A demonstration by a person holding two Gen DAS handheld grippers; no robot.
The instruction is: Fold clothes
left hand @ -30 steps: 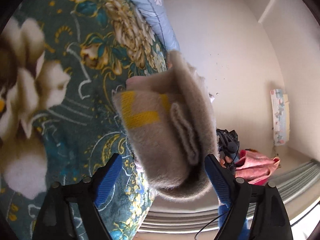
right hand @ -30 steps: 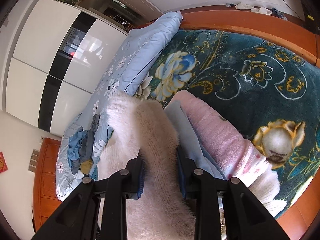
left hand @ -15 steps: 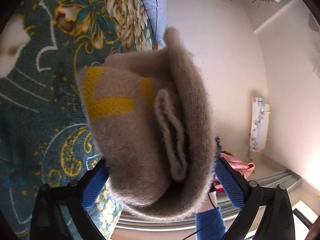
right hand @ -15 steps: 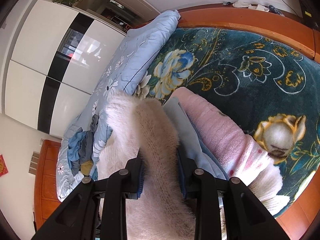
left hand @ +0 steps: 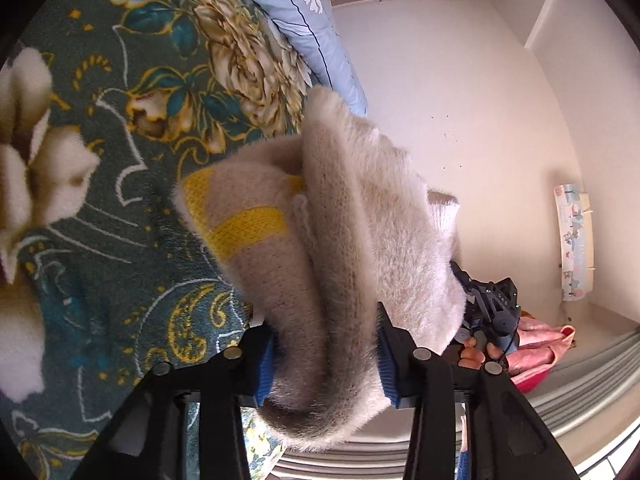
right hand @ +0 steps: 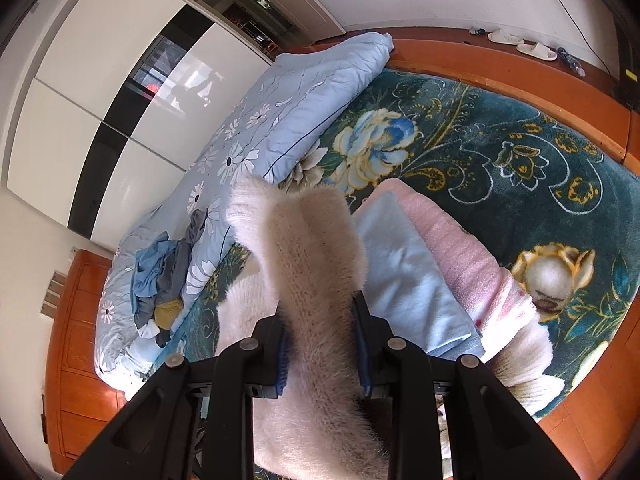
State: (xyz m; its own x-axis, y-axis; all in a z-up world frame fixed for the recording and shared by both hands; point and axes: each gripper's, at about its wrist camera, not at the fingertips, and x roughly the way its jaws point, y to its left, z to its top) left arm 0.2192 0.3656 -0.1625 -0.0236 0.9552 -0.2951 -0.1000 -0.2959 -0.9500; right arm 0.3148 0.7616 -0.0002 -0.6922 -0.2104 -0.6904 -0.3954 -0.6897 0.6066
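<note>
A fuzzy beige sweater (left hand: pixel 328 264) with yellow stripes is folded into a thick bundle, held above the teal flowered blanket (left hand: pixel 100 184). My left gripper (left hand: pixel 326 354) is shut on the bundle's near end. My right gripper (right hand: pixel 320 344) is shut on another fold of the same sweater (right hand: pixel 312 264); it also shows in the left wrist view (left hand: pixel 490 312) behind the bundle. A folded light blue garment (right hand: pixel 404 276) and a folded pink garment (right hand: pixel 460 248) lie on the blanket right of my right gripper.
A light blue flowered quilt (right hand: pixel 256 136) lies along the bed's far side with a heap of blue and grey clothes (right hand: pixel 164 276) on it. The orange wooden bed frame (right hand: pixel 500 68) rims the blanket. Pink clothing (left hand: pixel 536 356) sits below by the wall.
My left gripper was open around the sweater bundle and has now closed on it. The right gripper has stayed shut on the sweater, and the view has pulled back and tilted a little.
</note>
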